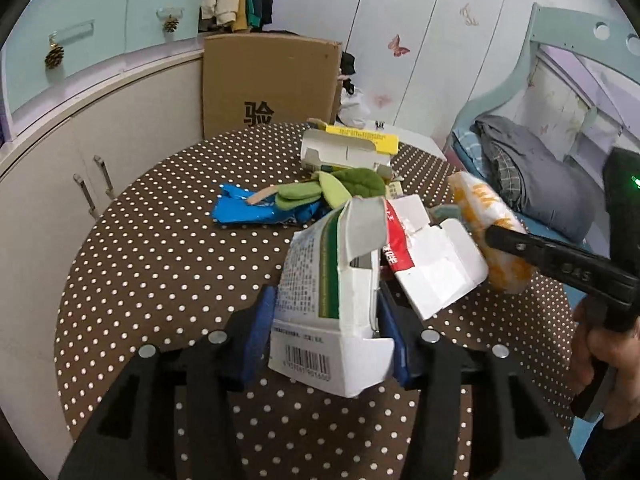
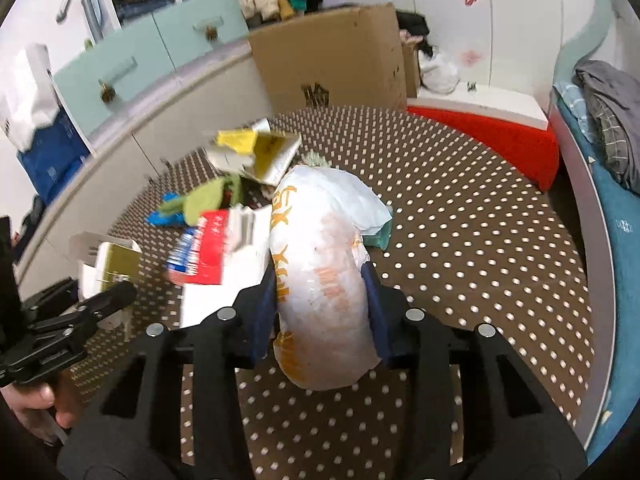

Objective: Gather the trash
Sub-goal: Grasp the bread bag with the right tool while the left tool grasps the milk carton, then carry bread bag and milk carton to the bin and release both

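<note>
Currently left gripper (image 1: 326, 316) clamps a torn white-and-green cardboard carton (image 1: 332, 276); right gripper (image 2: 322, 316) clamps a white-and-orange plastic wrapper (image 2: 320, 280). Ahead of both, uncollected: blue foil wrapper (image 1: 248, 210), yellow-lidded white box (image 1: 352, 148), red-and-white flattened carton (image 2: 208, 252). Judged early-stage.

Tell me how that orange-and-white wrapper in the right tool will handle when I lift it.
The orange-and-white wrapper looks thin and crinkled, so probably light and floppy. It bulges past the right tool above and below the grip, so both ends may sag. Its glossy film could slip if the squeeze loosens.
</note>
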